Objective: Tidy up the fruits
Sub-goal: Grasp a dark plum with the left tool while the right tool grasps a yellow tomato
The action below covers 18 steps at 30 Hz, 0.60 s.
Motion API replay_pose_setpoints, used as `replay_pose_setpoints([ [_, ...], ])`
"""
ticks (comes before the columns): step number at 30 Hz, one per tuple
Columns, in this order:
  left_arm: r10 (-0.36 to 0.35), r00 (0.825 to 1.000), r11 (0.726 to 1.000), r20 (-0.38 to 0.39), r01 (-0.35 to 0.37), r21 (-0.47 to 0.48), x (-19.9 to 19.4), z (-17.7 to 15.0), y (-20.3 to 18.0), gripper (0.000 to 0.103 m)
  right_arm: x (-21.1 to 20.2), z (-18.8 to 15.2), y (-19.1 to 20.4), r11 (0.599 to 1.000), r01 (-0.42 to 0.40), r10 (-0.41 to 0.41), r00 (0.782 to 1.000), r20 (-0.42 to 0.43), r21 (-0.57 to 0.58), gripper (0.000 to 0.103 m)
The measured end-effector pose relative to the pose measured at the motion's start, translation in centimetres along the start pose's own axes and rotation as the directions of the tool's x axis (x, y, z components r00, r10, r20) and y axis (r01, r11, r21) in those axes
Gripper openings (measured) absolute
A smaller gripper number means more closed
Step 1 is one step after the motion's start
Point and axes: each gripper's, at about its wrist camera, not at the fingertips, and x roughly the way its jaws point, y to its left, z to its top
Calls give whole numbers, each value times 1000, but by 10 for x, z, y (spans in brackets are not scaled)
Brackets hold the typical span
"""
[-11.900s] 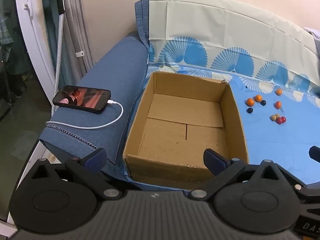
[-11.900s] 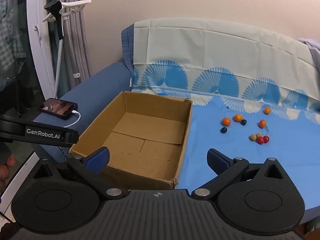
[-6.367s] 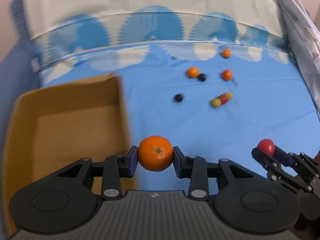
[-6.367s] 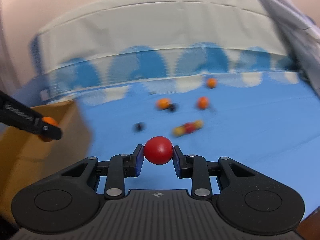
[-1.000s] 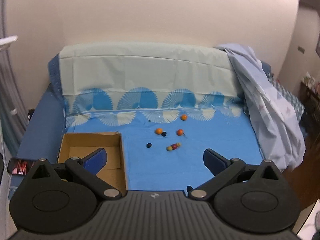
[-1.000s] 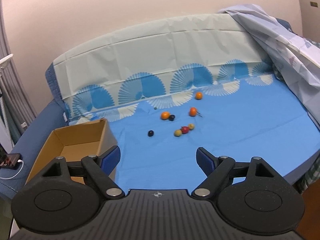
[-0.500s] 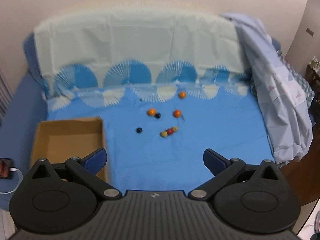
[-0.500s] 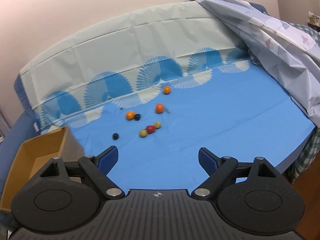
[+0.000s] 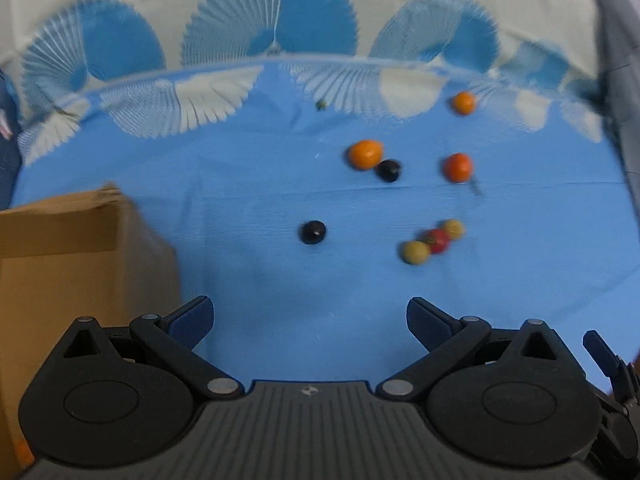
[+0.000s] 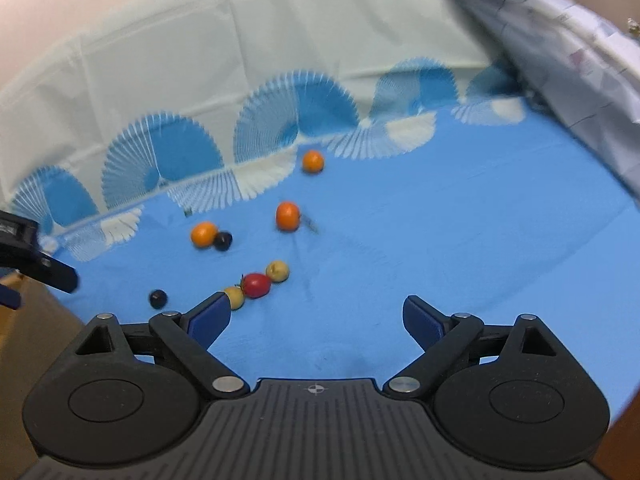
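Both tools are spread wide with nothing between the jaws. The left gripper (image 9: 308, 314) is held over bare blue sheet (image 9: 248, 280); the right gripper's (image 10: 316, 316) jaws have just been opening further, and no fruit lies between them.

The fruit lies ahead of both tools on the sheet. Just ahead of the left gripper sits a dark berry (image 9: 313, 232); ahead and to its right, a red fruit (image 9: 437, 240) is seen touching two yellow ones (image 9: 415, 252) in a short row. Farther ahead lie an orange (image 9: 365, 154) with a second dark fruit against it, and two more oranges beyond. The box (image 9: 72, 248) stands beside the left gripper's left finger.

The pieces are judged small, round, light and smooth, so they would likely roll on the soft sheet if nudged. Each is best taken across its widest middle, pads level on opposite sides, with gentle closing; the softer berries could bruise. The touching trio would probably be disturbed unless an end piece is taken first.

In the left view the box wall and the tip of the other tool at the lower right edge are shown. In the right view the row is seen close by, its nearest yellow piece just beside the left fingertip (image 10: 210, 317); a grey cloth (image 10: 560, 40) at upper right also appears more fully there.
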Motion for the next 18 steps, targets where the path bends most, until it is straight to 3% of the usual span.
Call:
replay_pose_setpoints([
  [4,16,1000,1000,-21,-16,4,57,19,5,103,43,-1,12,1000,-2,1,1000,-26,-23,94],
  [6,32,998,999,-45,-31,12,79,24,4,103,81,4,14,999,29,-29,1000,4,-40,94],
  [8,52,997,999,-59,-51,16,96,30,1,103,93,7,12,998,45,-44,999,16,-51,94],
  [11,30,997,1000,-68,-30,7,116,37,1,103,129,20,6,993,84,-82,996,23,-78,94],
  [14,12,997,1000,-76,-12,3,130,41,1,103,155,26,-2,996,59,-62,997,-37,-72,94],
  [18,17,996,1000,-87,-17,3,143,43,0,103,161,14,2,995,4,-7,1000,-28,-104,94],
])
